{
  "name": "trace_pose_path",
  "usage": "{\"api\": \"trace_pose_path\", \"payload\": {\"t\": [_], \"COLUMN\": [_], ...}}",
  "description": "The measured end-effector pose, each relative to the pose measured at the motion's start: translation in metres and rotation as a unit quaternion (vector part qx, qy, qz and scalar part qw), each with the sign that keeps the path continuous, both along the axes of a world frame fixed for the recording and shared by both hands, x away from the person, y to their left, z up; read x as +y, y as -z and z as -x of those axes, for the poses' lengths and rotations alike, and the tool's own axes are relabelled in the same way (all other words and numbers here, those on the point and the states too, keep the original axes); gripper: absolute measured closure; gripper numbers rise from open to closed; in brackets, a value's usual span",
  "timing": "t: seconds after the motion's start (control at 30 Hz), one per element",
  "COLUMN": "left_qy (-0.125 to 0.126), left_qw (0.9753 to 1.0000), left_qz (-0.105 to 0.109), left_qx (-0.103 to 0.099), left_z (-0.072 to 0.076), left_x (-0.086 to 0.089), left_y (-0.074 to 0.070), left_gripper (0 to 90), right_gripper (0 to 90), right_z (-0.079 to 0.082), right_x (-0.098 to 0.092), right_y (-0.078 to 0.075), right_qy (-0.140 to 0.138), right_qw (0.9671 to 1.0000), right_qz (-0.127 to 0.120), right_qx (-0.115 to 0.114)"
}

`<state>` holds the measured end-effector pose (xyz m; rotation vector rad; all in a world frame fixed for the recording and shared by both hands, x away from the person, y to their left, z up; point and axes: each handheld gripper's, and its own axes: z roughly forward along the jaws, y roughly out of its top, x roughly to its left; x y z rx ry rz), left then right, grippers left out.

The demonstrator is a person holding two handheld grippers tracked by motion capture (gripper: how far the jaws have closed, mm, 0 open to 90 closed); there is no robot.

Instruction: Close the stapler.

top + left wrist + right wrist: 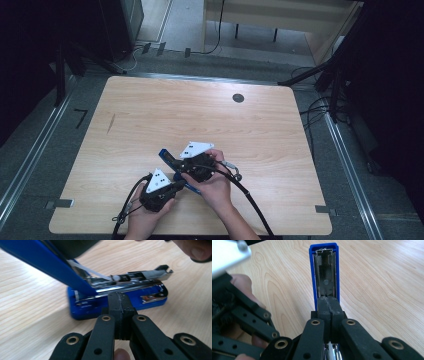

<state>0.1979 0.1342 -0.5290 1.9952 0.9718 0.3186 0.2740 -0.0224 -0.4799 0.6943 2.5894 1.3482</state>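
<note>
The table [150,110] lies open all round the stapler [167,156]; its raised lid [324,272] seemingly blocks overhead.

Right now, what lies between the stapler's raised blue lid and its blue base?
In the left gripper view, the metal staple rail lies between the lid and base.

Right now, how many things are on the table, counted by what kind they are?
Blue stapler, opened up: 1
Black grippers: 2, the left gripper and the right gripper
Hands holding them: 2, the left hand and the right hand
Round dark hole in the table: 1
Total: 6
</note>
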Motion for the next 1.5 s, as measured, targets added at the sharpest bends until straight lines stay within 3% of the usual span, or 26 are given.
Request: {"api": "trace_pose_path", "payload": {"t": [0.2,0.33,0.5,1.17,1.5], "left_qy": [0.019,0.022,0.014,0.015,0.014], "left_qw": [0.9998,0.9994,0.9996,0.9992,0.9993], "left_qz": [-0.003,-0.021,-0.023,-0.034,-0.033], "left_qx": [-0.008,-0.016,-0.004,-0.012,-0.012], "left_z": [-0.003,-0.002,-0.004,-0.003,-0.003], "left_x": [-0.012,-0.018,-0.019,-0.023,-0.023], "left_y": [0.002,0.003,0.004,0.004,0.004], "left_gripper": [90.0,90.0,90.0,90.0,90.0], "right_gripper": [90.0,90.0,90.0,90.0,90.0], "right_z": [0.001,0.005,0.008,0.019,0.019], "right_x": [-0.01,-0.015,-0.022,-0.042,-0.054], "right_y": [-0.003,-0.005,-0.007,-0.01,-0.02], "right_qy": [0.001,0.001,0.003,0.006,0.019], "right_qw": [1.0,0.9999,0.9998,0.9991,0.9985], "right_qz": [-0.01,-0.016,-0.017,-0.041,-0.051], "right_qx": [-0.001,-0.005,-0.009,-0.008,-0.012]}}
